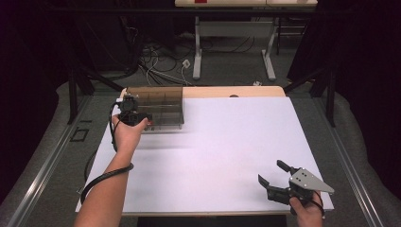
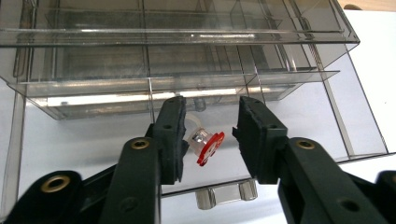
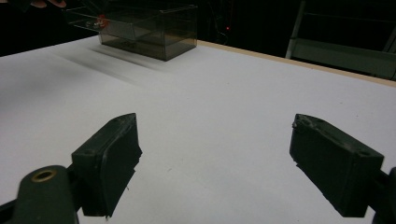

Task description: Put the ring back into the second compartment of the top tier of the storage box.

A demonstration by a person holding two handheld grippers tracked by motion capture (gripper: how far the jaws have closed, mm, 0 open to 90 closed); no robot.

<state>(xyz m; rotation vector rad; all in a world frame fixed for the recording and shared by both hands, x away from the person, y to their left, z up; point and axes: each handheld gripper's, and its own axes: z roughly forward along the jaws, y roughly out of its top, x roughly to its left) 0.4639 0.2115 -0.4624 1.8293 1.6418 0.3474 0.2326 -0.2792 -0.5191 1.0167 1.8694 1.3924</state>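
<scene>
Small clear cap with red disc (image 2: 205,144): sits between your left claw's (image 2: 211,140) pads, released, in the smoky transparent plastic drawer box (image 2: 187,56).
Right claw (image 3: 215,163): yours hangs spread wide above the white desk (image 3: 224,102).

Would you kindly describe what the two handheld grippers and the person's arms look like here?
Both grippers are black, each with two blocky jaws lined with dark pads and fixed by brass-coloured rivets. The right gripper carries a grey three-cornered plate with small holes on top. A black ribbed cable loops from the left gripper along the forearm. The forearms are bare, with no sleeves showing.
</scene>
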